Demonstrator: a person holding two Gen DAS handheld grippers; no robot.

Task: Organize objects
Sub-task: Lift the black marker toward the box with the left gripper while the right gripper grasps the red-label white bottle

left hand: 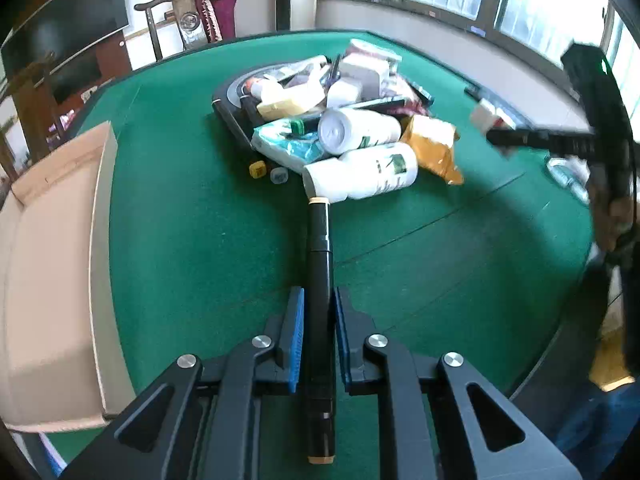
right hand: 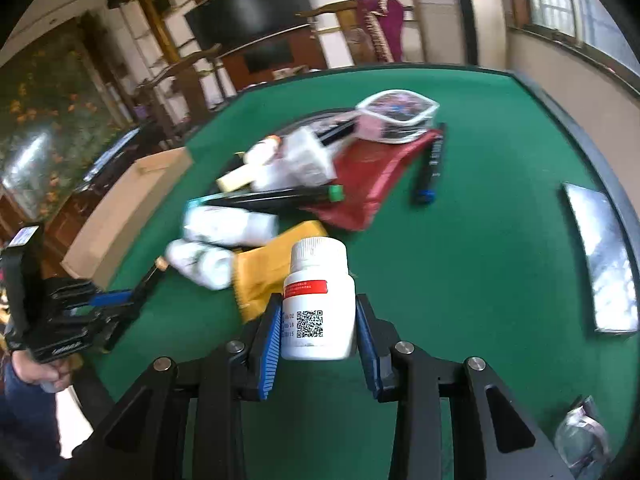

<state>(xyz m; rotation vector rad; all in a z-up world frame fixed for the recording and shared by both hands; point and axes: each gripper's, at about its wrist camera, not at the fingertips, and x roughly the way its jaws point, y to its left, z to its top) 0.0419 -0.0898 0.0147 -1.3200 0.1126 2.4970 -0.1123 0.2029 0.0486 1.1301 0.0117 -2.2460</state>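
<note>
green felt covers the table (left hand: 180,184) in both views.

left wrist view: your left gripper (left hand: 319,308) is clamped on a black marker (left hand: 320,280) with tan end caps; the blue pads (left hand: 295,320) sit tight against its barrel. the marker runs lengthwise between the jaws, its far tip touching a white bottle (left hand: 360,174) at the near edge of the pile. the pile lies on and around a dark tray (left hand: 228,96) mid-table: a second white bottle (left hand: 360,128), a yellow packet (left hand: 434,144), a teal-white pouch (left hand: 280,144). a small yellow cap (left hand: 258,169) and a grey cap (left hand: 279,175) lie just beside the pile. an open cardboard box (left hand: 52,264) sits at the left table edge. your right gripper shows blurred at the far right with a small white item (left hand: 486,116).

right wrist view: your right gripper (right hand: 318,320) grasps a white pill bottle (right hand: 319,300) with a red label band and qr code, upright between the pads, held above the felt. beyond it: the yellow packet, a red cloth (right hand: 368,176), a blue-capped marker (right hand: 430,168) lying apart. a silvery flat pack (right hand: 604,264) lies near the right edge.
</note>
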